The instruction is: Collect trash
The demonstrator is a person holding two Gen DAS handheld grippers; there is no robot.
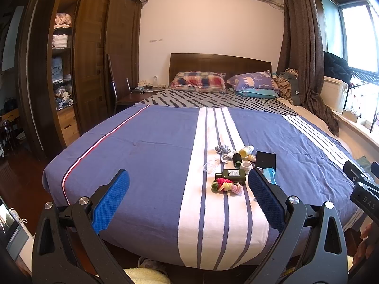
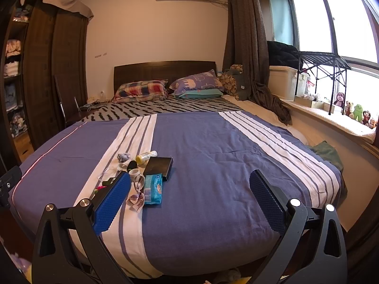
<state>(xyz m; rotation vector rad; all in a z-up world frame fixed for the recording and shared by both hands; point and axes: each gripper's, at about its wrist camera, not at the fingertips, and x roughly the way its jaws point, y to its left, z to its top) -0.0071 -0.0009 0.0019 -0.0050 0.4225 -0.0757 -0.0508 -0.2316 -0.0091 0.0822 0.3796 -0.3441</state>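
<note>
A pile of small items lies on the blue-and-white striped bedspread (image 1: 154, 146). It holds a dark green bottle (image 1: 233, 174), colourful hair ties (image 1: 225, 187), a roll of tape (image 1: 246, 166), a yellow bottle (image 1: 246, 151), a black box (image 1: 265, 159), a blue wipes pack (image 2: 154, 188), a clear plastic piece (image 1: 211, 165) and a crumpled grey cloth (image 1: 221, 148). My left gripper (image 1: 188, 177) is open and empty, held above the bed's foot, short of the pile. My right gripper (image 2: 189, 182) is open and empty, to the right of the pile (image 2: 142, 165).
Pillows (image 1: 199, 81) and a wooden headboard (image 1: 220, 62) are at the far end. A dark wardrobe (image 1: 90, 54) stands left. A curtain (image 2: 248, 47), window sill with toys (image 2: 355, 113) and a green cloth (image 2: 328, 152) are right. Slippers (image 1: 151, 264) lie below the bed foot.
</note>
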